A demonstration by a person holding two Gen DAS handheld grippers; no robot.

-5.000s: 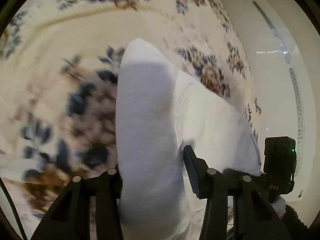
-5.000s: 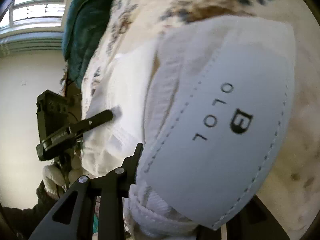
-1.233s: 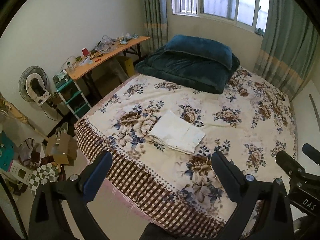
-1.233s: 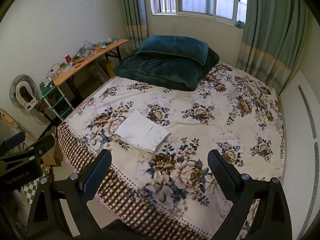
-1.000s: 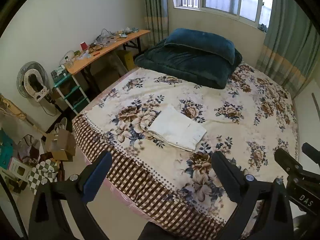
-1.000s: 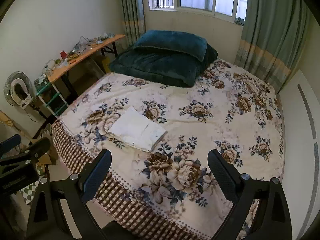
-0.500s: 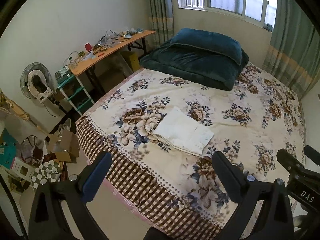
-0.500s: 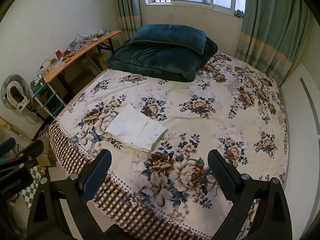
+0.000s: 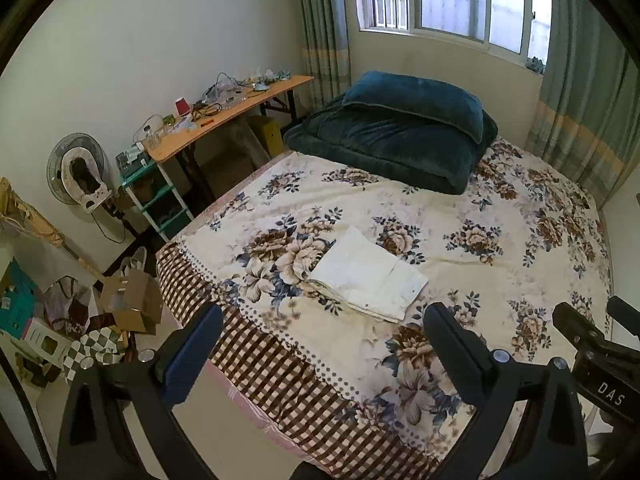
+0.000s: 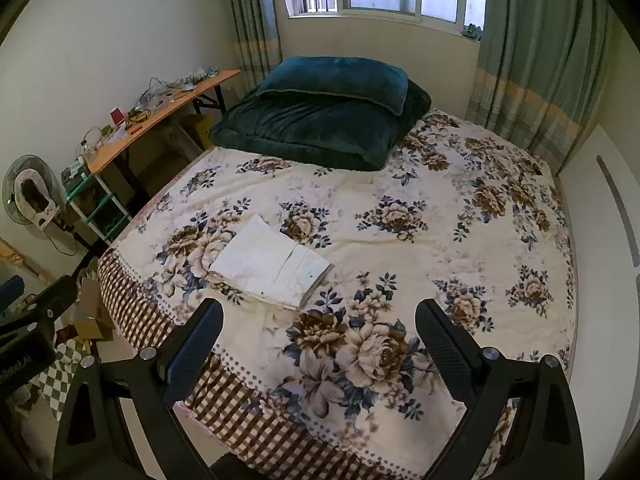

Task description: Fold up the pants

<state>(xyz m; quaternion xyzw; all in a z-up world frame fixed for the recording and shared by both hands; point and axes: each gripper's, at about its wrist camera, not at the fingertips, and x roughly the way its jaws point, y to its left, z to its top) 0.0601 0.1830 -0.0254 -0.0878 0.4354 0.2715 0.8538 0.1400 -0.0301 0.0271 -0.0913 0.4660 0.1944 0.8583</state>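
White pants (image 9: 370, 280) lie folded flat on floral bed (image 9: 500, 216) near its foot edge; left gripper (image 9: 320, 344) and right gripper (image 10: 318, 338) both spread wide, empty, well apart from pants.

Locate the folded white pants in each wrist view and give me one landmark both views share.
Left wrist view: the folded white pants lie just below centre, on the floral bedspread near the bed's foot edge.
Right wrist view: the folded white pants sit left of centre, on the same bedspread, near its checked border.
Shared landmark: the dark teal quilt stacked under the window.
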